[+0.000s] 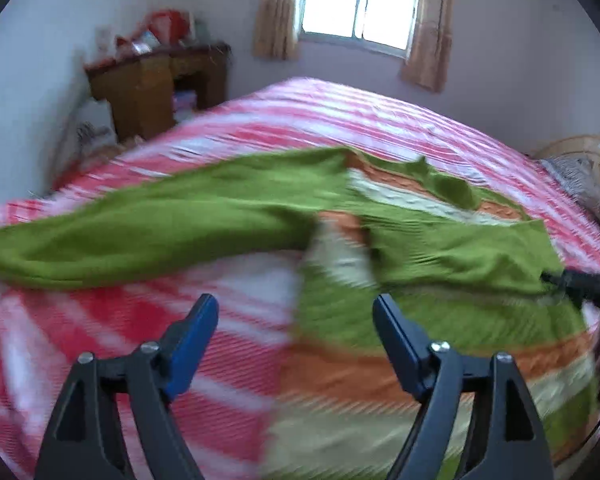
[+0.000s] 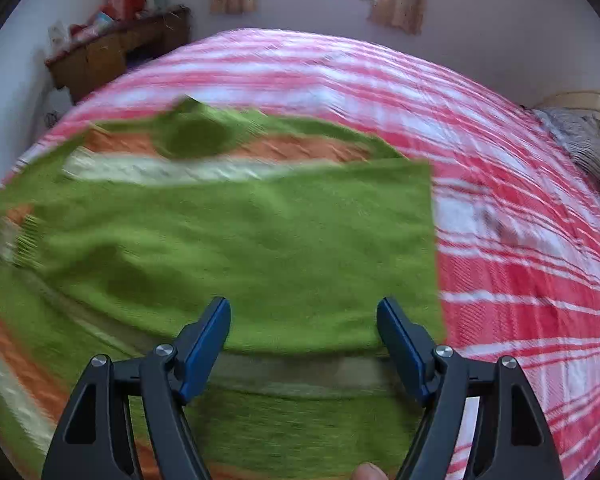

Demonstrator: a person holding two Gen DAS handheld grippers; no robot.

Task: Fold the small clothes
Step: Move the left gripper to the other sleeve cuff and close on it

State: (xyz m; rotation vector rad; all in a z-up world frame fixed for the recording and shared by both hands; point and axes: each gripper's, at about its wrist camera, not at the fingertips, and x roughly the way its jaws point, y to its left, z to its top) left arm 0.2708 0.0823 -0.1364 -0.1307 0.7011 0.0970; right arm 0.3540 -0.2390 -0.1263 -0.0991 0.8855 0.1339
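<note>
Green striped sweater point(image 2: 236, 240) is spread on the pink checked bed point(image 2: 520, 240). Left gripper point(image 1: 296, 320) is held wide open, empty; one sleeve point(image 1: 140, 232) lies toward 10 o'clock. Right gripper point(image 2: 304, 324) is held wide open, nothing gripped, above the folded part.

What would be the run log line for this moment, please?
sweater: on bed, right sleeve folded in | left gripper: open | right gripper: open

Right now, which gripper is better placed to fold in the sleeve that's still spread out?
Probably the left gripper: it is open, and the outstretched sleeve lies just ahead of it. The right gripper faces the already folded sleeve.
</note>
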